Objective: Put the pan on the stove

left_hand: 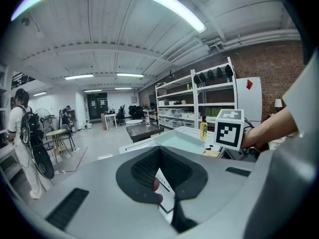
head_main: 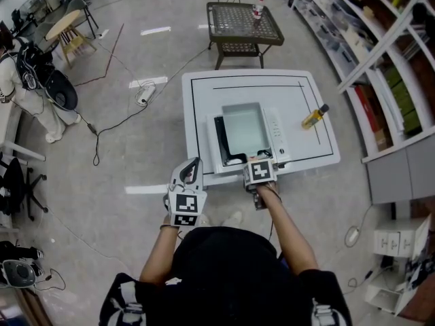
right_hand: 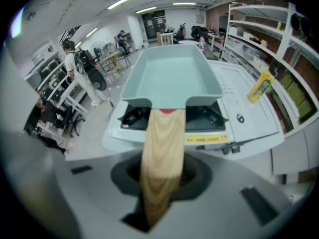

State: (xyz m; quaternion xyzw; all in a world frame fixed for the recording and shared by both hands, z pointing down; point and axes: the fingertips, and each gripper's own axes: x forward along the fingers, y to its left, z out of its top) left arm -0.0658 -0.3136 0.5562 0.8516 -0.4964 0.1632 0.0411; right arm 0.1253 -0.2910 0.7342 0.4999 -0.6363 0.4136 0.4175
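Observation:
A pale green rectangular pan [head_main: 243, 128] with a wooden handle [right_hand: 162, 153] sits on the white stove [head_main: 275, 131], its handle pointing toward me over the table's front edge. My right gripper [head_main: 253, 164] is shut on that handle, which runs straight down between the jaws in the right gripper view [right_hand: 159, 183]. The pan [right_hand: 172, 76] lies level over the stove [right_hand: 219, 118]. My left gripper [head_main: 195, 163] hangs off the table's front left corner, jaws together with nothing between them. From the left gripper view [left_hand: 160, 151] the pan [left_hand: 177, 141] lies ahead to the right.
The stove stands on a white table [head_main: 312, 87] with a yellow bottle [head_main: 315, 116] at its right. A metal mesh table [head_main: 243, 22] is beyond, shelving [head_main: 380, 46] runs along the right, and a person [head_main: 27, 80] stands at far left. A cable [head_main: 115, 124] trails on the floor.

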